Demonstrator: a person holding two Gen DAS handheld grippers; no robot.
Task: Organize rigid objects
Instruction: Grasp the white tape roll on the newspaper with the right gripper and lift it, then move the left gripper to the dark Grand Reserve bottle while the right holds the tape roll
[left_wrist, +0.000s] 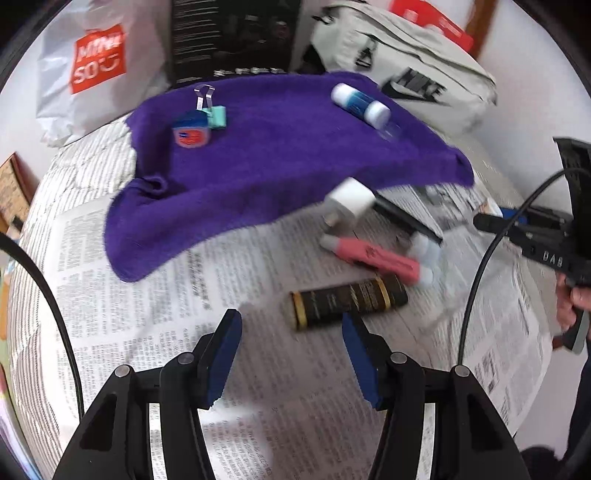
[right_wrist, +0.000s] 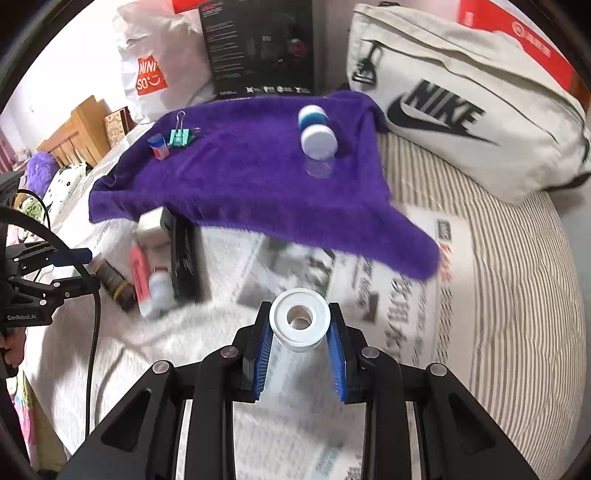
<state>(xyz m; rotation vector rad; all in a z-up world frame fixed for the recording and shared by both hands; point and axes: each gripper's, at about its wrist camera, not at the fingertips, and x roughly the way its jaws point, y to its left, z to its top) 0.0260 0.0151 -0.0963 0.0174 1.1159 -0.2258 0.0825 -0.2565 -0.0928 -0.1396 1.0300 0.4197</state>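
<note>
white spool held end-on above newspaper, loose items beside purple towel

while the right gripper (right_wrist: 300, 345) clamps it between both blue pads, the white spool (right_wrist: 298, 320) points its flat flanged end and centre hole straight at the camera, long axis running along the fingers, above the newspaper (right_wrist: 391, 295).

surroundings, largest first:
- nike bag (right_wrist: 461, 110), cream, lying behind the towel's right corner.
- purple towel (right_wrist: 236, 184), spread over the newspaper, its near edge overlapping a long black box (right_wrist: 184, 258).
- miniso bag (right_wrist: 155, 62), white, and a black carton (right_wrist: 258, 48) upright behind the towel.
- black-and-gold tube (left_wrist: 347, 299), lying on its side on the newspaper, just beyond the left gripper's fingertips.
- pink tube (left_wrist: 373, 256), lying crosswise, next beyond it.
- white plug adapter (left_wrist: 349, 201), at the towel's near edge.
- blue-and-white bottle (right_wrist: 314, 123) and a white-capped clear bottle (right_wrist: 318, 147), close together on the towel's right half.
- green binder clip (right_wrist: 180, 137) and a small blue-and-pink item (right_wrist: 159, 147), side by side on the towel's left half.

left gripper (left_wrist: 291, 339): fingers spread wide, holding and touching nothing, poised over the newspaper short of the black-and-gold tube.
</note>
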